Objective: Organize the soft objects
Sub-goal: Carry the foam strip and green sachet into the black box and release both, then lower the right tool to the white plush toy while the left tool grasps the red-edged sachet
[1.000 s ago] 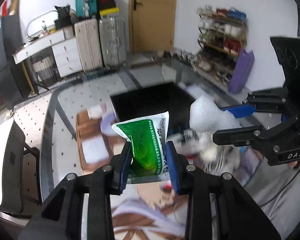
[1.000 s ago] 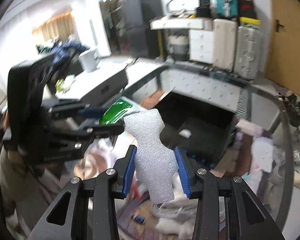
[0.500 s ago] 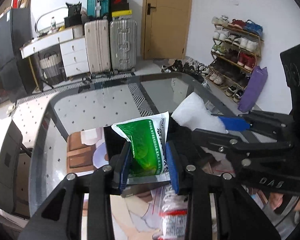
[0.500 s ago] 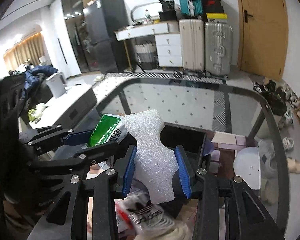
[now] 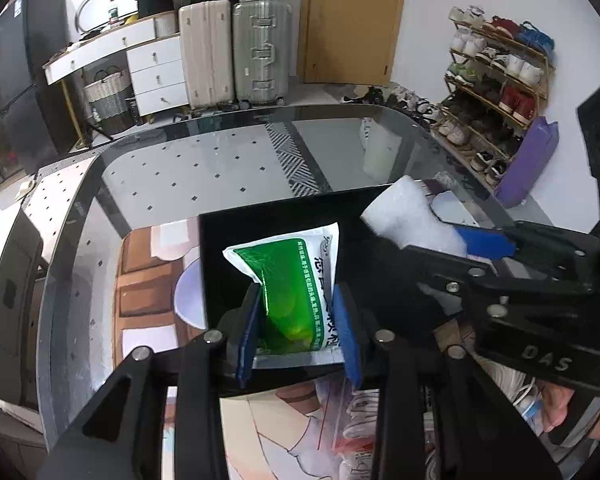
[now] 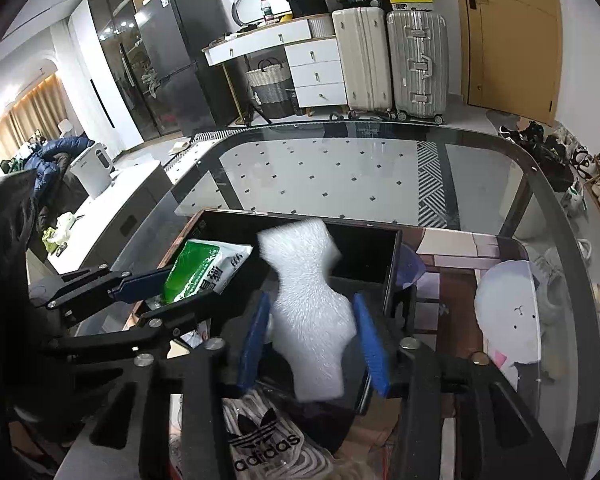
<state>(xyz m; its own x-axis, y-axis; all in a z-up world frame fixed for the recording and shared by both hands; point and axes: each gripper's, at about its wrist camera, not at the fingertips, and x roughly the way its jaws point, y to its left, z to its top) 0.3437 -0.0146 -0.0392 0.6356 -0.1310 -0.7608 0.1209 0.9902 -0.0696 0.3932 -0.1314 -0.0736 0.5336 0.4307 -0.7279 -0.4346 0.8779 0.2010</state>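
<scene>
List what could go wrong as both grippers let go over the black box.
The white foam piece, light and tilted as the right gripper opens, could drift past the black box wall. The green packet may snag in the opening left gripper. The grippers are close enough to bump.

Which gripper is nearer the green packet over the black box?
Left. The left gripper has the green packet between its opening jaws, above the black box. The right gripper is beside it, jaws opening around the white foam piece.
</scene>
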